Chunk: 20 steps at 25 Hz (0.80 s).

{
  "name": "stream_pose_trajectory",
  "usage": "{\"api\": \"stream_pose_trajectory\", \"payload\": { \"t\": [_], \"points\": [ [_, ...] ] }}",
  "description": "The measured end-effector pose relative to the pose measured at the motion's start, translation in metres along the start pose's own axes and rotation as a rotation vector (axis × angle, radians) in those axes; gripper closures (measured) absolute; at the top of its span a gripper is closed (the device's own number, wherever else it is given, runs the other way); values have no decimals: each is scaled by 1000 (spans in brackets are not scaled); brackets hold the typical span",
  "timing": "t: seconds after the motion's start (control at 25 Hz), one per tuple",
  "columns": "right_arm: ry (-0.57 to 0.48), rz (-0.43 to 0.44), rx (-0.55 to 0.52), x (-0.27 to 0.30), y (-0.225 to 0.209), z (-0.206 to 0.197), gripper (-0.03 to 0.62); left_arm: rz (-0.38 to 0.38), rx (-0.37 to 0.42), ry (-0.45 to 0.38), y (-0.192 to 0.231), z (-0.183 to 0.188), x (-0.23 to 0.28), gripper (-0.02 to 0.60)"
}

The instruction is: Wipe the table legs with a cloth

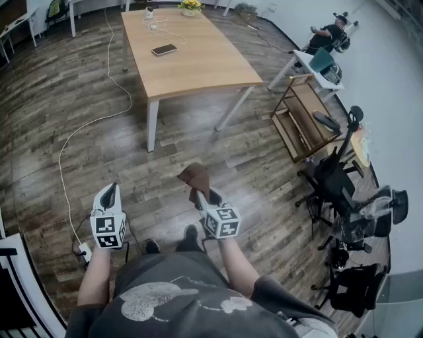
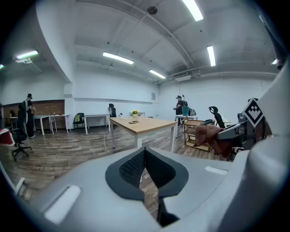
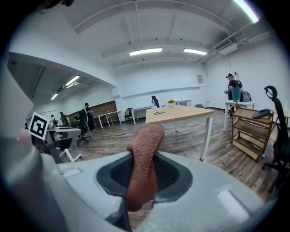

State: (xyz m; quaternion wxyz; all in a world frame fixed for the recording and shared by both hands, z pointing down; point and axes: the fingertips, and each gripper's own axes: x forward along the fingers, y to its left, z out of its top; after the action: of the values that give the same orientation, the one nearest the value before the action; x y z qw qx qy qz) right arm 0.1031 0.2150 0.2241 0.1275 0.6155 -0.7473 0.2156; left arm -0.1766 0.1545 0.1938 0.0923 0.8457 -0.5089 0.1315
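Observation:
A brown cloth (image 1: 194, 175) (image 3: 144, 158) is pinched in my right gripper (image 1: 200, 196) (image 3: 143, 174), whose jaws are shut on it; the cloth folds over the jaw tips. It also shows at the right of the left gripper view as the cloth (image 2: 214, 138). My left gripper (image 1: 110, 193) (image 2: 144, 170) is shut with nothing between its jaws. Both hang over the wood floor, well short of the wooden table (image 1: 192, 56) (image 3: 181, 114) (image 2: 140, 125). Its white front legs (image 1: 153, 125) (image 1: 233, 108) stand ahead of me.
A phone (image 1: 164, 49), a cable and a flower pot (image 1: 190, 6) lie on the table. A white cord (image 1: 86, 132) runs over the floor at left. A wooden shelf rack (image 1: 303, 119) and black office chairs (image 1: 337, 178) stand at right. A person (image 1: 330, 34) is at far right.

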Motion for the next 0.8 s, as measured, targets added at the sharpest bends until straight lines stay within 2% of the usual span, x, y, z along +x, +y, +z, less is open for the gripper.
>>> {"api": "stream_pose_trajectory", "payload": {
  "t": [0.36, 0.8],
  "points": [
    [11, 2, -16, 2, 8, 0, 508, -21, -13, 12, -3, -4, 4, 563],
    [13, -21, -15, 13, 7, 6, 508, -12, -38, 19, 12, -8, 9, 563]
  ]
}}
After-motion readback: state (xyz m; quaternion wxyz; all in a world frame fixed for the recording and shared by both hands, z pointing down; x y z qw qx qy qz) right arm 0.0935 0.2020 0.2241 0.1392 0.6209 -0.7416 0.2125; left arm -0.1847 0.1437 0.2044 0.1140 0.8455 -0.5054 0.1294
